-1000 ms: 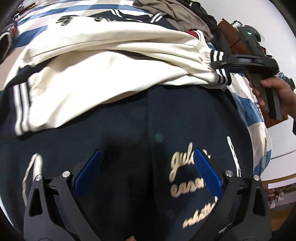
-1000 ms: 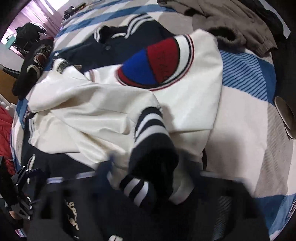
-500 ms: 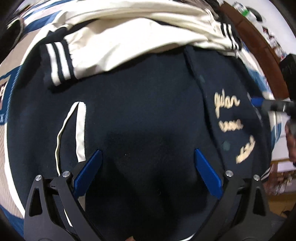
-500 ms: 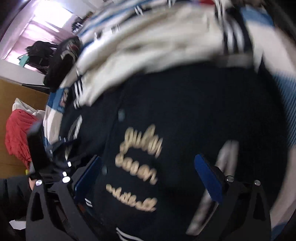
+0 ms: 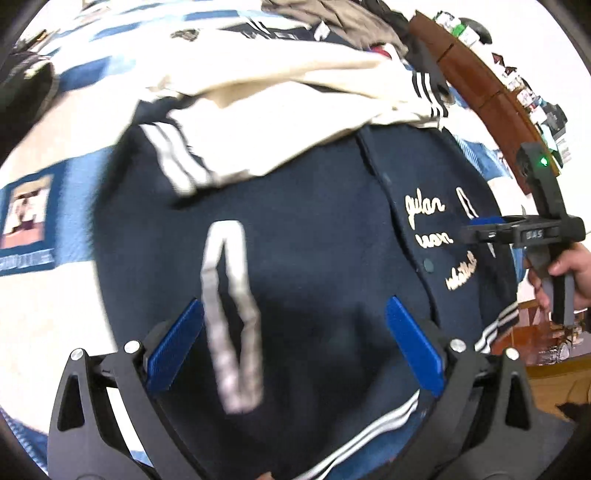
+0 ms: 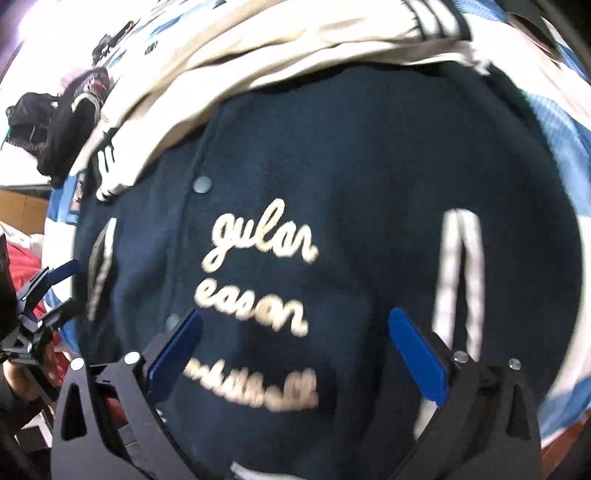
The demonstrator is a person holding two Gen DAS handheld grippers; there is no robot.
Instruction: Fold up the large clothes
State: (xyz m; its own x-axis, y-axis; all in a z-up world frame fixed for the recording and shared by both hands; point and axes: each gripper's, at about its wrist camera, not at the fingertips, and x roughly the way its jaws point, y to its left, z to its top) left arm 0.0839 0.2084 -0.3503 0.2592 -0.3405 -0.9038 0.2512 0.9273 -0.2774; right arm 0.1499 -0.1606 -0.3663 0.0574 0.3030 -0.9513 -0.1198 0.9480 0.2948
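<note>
A navy varsity jacket (image 5: 314,240) with cream sleeves (image 5: 280,110) lies front up on the bed; it also fills the right wrist view (image 6: 369,166), with cream script lettering (image 6: 258,288) on the chest. My left gripper (image 5: 293,332) is open and empty, over the jacket's lower left by a white pocket trim (image 5: 229,314). My right gripper (image 6: 295,343) is open and empty, over the lettering. It also shows in the left wrist view (image 5: 484,227) at the jacket's right edge. The cream sleeves lie folded across the upper body.
The bed cover (image 5: 48,295) is white with blue stripes. A brown headboard shelf (image 5: 476,70) with small items runs along the right. More clothes (image 5: 332,11) are piled at the far end. A black garment (image 6: 62,122) and a red one (image 6: 26,266) lie to the left.
My right gripper let go of the striped cuff and moved down over the lettering, now open. My left gripper drew back toward the hem, and the sleeves now lie farther off.
</note>
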